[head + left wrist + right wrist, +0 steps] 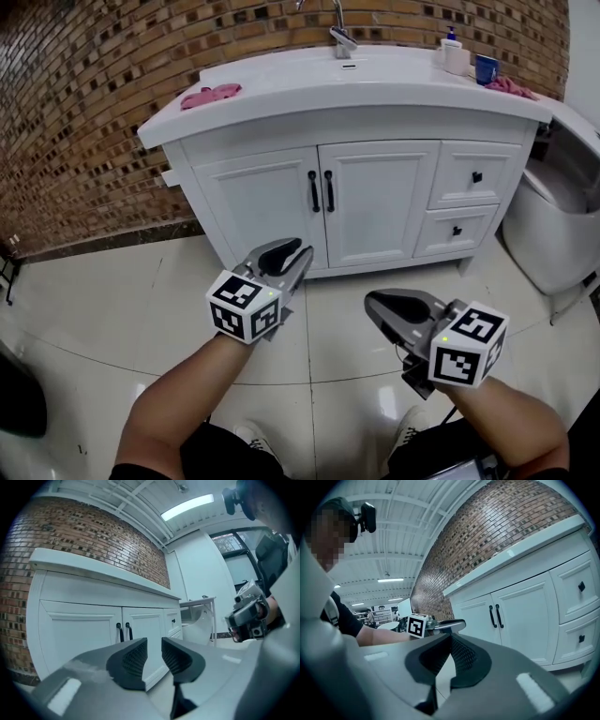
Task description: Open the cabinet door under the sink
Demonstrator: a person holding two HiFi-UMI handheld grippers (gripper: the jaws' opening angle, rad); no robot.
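The white cabinet under the sink has two shut doors (375, 202) with a pair of black handles (322, 190) at the middle seam. My left gripper (292, 255) hovers over the floor just before the left door, below the handles and apart from them. In the left gripper view its jaws (153, 643) stand open with nothing between them, pointing at the handles (124, 632). My right gripper (373, 302) is lower and to the right, further from the cabinet. In the right gripper view its pads (450, 638) meet, shut and empty, with the handles (496, 616) to the right.
Two drawers (473, 175) sit right of the doors. On the counter are a tap (342, 37), a pink cloth (211, 94), a soap bottle (455, 54) and a blue cup (486, 67). A white toilet (553, 225) stands at the right, a brick wall (84, 112) at the left.
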